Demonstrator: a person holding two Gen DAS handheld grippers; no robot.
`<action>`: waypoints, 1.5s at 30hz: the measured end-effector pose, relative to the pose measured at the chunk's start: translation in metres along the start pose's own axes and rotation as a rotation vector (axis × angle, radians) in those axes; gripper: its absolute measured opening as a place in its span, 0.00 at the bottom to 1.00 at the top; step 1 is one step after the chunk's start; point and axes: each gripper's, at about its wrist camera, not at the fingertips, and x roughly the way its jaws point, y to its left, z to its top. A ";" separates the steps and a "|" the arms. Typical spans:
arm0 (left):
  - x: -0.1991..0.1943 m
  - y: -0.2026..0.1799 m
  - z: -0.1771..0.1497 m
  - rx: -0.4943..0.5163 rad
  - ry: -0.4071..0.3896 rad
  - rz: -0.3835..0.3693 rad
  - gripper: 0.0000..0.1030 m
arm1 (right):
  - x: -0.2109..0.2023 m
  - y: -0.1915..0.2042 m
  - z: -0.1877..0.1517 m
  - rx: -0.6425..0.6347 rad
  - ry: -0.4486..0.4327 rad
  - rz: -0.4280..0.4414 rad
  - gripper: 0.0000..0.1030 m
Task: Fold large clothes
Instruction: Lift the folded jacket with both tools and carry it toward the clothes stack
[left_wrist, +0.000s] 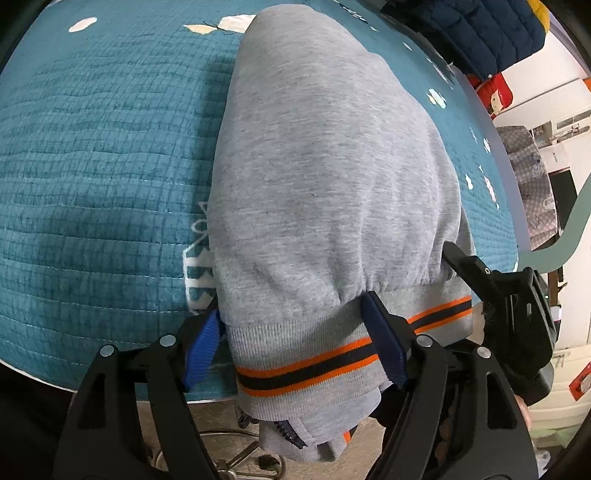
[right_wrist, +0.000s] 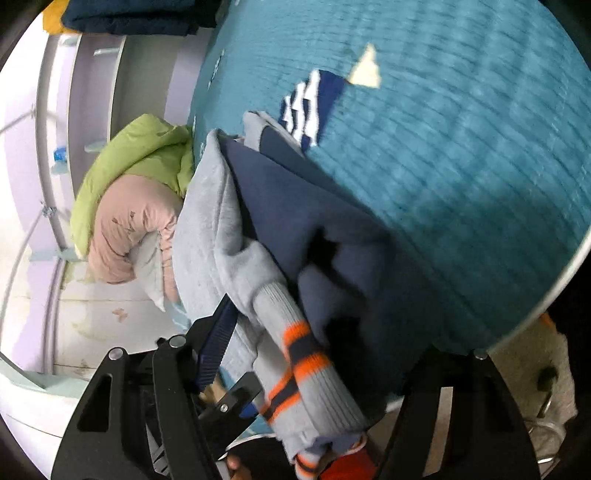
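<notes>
A grey sweatshirt with an orange and navy striped hem lies folded lengthwise on the teal quilted bed cover. Its hem end hangs over the near edge. My left gripper is closed on the ribbed hem, one blue pad on each side. In the right wrist view the sweatshirt shows its navy lining and a striped cuff. My right gripper grips that bundle; its right finger is hidden by cloth. The view is blurred.
A navy padded jacket lies at the bed's far corner. A green and pink duvet is piled on the floor beside the bed. A chair base stands below the bed's near edge. The right gripper's body is close on my right.
</notes>
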 end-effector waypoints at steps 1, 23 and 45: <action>0.001 0.000 0.001 -0.012 -0.001 -0.001 0.76 | -0.002 0.005 -0.002 -0.028 -0.008 -0.015 0.49; -0.042 -0.052 -0.001 0.240 -0.178 0.179 0.41 | 0.008 0.099 -0.027 -0.518 -0.067 -0.168 0.26; -0.313 0.064 0.027 0.179 -0.634 0.256 0.41 | 0.069 0.345 -0.167 -0.981 -0.005 0.202 0.26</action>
